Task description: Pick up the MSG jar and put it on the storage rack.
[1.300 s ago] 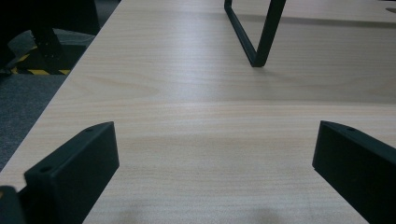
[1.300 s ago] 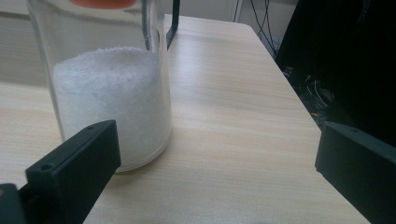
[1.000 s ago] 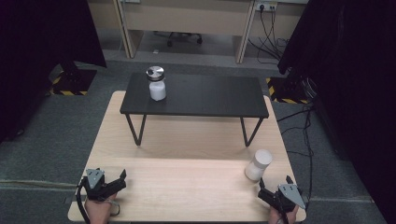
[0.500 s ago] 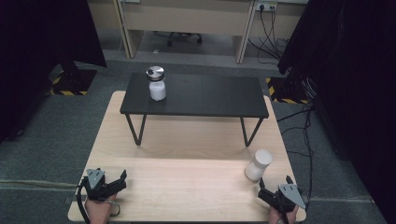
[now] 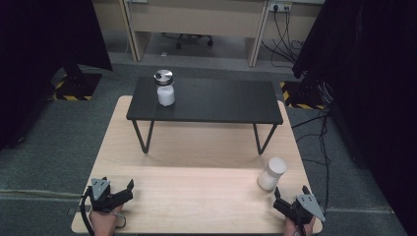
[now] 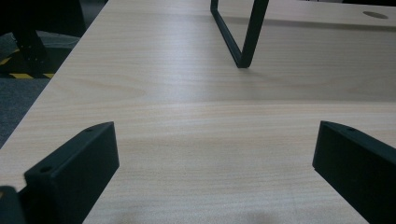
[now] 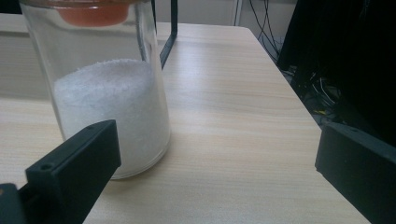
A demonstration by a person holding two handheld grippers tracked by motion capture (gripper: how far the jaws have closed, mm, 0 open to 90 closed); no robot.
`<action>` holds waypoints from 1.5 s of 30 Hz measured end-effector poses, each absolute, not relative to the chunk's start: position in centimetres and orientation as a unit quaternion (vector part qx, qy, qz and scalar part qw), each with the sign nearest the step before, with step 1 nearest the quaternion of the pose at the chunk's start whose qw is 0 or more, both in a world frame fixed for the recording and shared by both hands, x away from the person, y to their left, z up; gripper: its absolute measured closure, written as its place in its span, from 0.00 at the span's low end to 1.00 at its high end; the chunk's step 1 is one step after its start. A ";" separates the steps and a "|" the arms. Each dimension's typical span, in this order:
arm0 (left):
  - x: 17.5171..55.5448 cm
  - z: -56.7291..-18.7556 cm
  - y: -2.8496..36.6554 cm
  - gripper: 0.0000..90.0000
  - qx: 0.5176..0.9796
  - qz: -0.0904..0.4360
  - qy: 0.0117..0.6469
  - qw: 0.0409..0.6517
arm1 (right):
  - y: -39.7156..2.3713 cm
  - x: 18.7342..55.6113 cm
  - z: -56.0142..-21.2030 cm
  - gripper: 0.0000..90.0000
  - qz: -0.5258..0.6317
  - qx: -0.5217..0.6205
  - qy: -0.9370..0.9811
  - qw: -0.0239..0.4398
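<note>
A glass jar [image 5: 272, 173] half full of white grains stands on the wooden table [image 5: 196, 147] at the front right. Up close in the right gripper view, the jar [image 7: 107, 88] sits just ahead of the left jaw and shows an orange part at its top. My right gripper [image 5: 291, 198] is open, close behind that jar, with nothing between its jaws. A second jar [image 5: 164, 88] with a metal lid stands on the left end of the black bench [image 5: 216, 101]. My left gripper [image 5: 125, 191] rests open at the front left over bare wood.
The black bench stands across the far half of the table on thin metal legs [image 6: 240, 35]. Grey carpet surrounds the table. Cables [image 5: 322, 132] trail on the floor to the right, and dark curtains hang on both sides.
</note>
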State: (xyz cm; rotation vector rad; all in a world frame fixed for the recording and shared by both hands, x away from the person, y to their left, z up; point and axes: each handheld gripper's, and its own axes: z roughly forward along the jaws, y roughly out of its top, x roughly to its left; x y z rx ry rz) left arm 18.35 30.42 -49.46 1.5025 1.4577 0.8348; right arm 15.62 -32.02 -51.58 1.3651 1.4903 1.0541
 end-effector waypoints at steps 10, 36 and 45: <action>18.4 -49.5 30.9 0.00 0.606 0.326 0.578 0.438 | -32.3 15.7 -51.2 0.00 0.422 0.540 0.601 0.412; 18.6 -49.4 31.1 0.00 0.618 0.316 0.571 0.439 | -30.9 15.5 -49.7 0.00 0.490 0.492 0.592 0.409; 18.6 -49.4 30.8 0.00 0.621 0.321 0.569 0.433 | -30.8 17.2 -49.0 0.01 0.518 0.504 0.577 0.380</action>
